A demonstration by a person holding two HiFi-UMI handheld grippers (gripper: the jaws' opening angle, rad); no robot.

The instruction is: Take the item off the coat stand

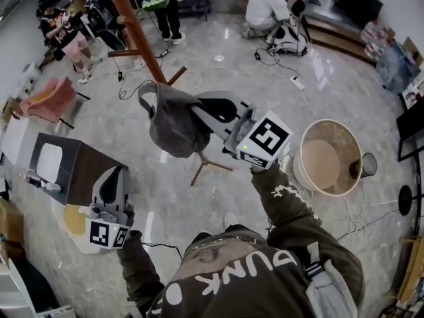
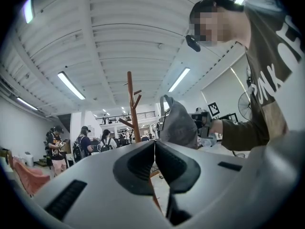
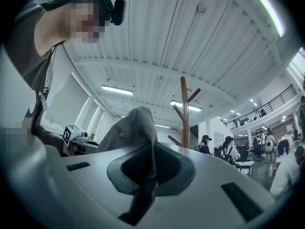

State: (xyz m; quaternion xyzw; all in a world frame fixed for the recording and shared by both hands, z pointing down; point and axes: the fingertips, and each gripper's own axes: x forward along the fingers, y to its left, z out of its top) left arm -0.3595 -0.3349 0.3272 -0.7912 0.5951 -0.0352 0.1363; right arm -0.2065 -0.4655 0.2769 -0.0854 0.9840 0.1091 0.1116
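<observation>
A grey cap (image 1: 173, 121) hangs from my right gripper (image 1: 199, 114), which is shut on its fabric. In the right gripper view the cap (image 3: 131, 128) rises from between the pinched jaws of that gripper (image 3: 153, 149). The brown wooden coat stand (image 1: 136, 28) stands just behind the cap, and its pegs are bare. From the left gripper view, the cap (image 2: 178, 123) hangs to the right of the stand (image 2: 133, 104), apart from it. My left gripper (image 1: 116, 176) is low at the left, shut with nothing in it, jaws together (image 2: 155, 144).
A round beige tub (image 1: 328, 156) stands on the floor at the right. A dark table (image 1: 69, 167) is at the left, a pink chair (image 1: 50, 98) beyond it. Several people and cables occupy the far floor. The stand's feet (image 1: 202, 165) spread below the cap.
</observation>
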